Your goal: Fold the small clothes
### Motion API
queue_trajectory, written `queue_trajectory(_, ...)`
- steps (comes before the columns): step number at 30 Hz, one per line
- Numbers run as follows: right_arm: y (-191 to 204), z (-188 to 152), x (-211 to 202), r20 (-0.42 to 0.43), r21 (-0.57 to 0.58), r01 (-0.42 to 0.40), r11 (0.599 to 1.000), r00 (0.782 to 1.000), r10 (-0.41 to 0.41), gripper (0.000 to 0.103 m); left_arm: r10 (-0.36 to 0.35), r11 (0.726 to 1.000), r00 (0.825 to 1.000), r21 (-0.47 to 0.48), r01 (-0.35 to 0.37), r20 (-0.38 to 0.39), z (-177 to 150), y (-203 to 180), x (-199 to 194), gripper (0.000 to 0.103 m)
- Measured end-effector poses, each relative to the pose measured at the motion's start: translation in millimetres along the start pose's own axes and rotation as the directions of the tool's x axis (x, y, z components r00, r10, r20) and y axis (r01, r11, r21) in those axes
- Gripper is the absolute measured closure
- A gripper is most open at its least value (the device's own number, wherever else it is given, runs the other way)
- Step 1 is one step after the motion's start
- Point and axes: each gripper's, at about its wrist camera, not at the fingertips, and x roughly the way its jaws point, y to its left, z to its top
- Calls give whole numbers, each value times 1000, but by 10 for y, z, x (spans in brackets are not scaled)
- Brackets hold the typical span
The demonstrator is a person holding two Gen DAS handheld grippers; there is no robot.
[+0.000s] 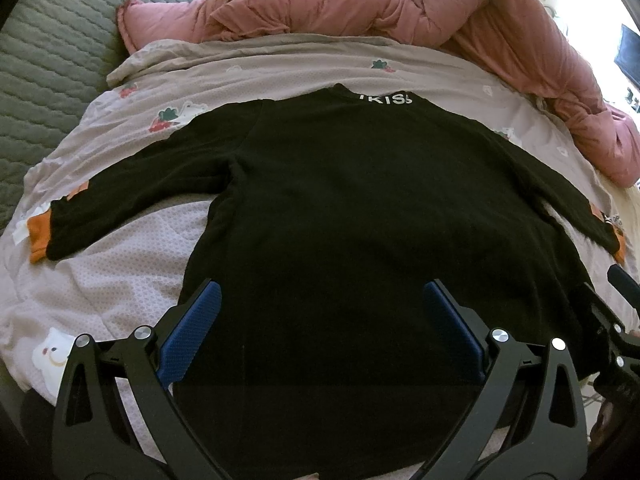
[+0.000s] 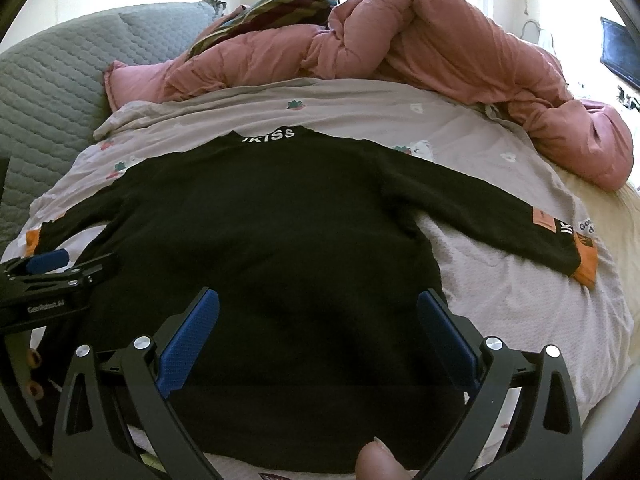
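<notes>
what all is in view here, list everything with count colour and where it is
sweater: one, black with orange cuffs and white lettering at the collar, spread flat with sleeves out on the printed sheet
printed sheet: one, pale grey-pink with small strawberry and animal prints, under the sweater
puffy quilt: one, dusty pink, bunched up at the far side
quilted cover: one, grey-green, far left
striped fabric: one, multicolour, behind the quilt
dark screen: one, black, far right edge
left tongs: black, blue pads, open, above the sweater's hem
right tongs: same, open, above the hem
fingertip: one, bottom edge of the right wrist view
</notes>
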Motion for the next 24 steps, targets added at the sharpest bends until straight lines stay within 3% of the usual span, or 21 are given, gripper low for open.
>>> queue_trajectory(8, -179, 50, 49, 3, 37, 34, 999, 999, -34, 4, -10, 1000, 1000, -11, 10, -20, 66, 21, 76, 8)
queue_trajectory(24, -871, 223, 283, -6, 148, 180, 972, 983, -181, 4, -25, 999, 999, -29, 24, -29, 399, 5, 280, 8)
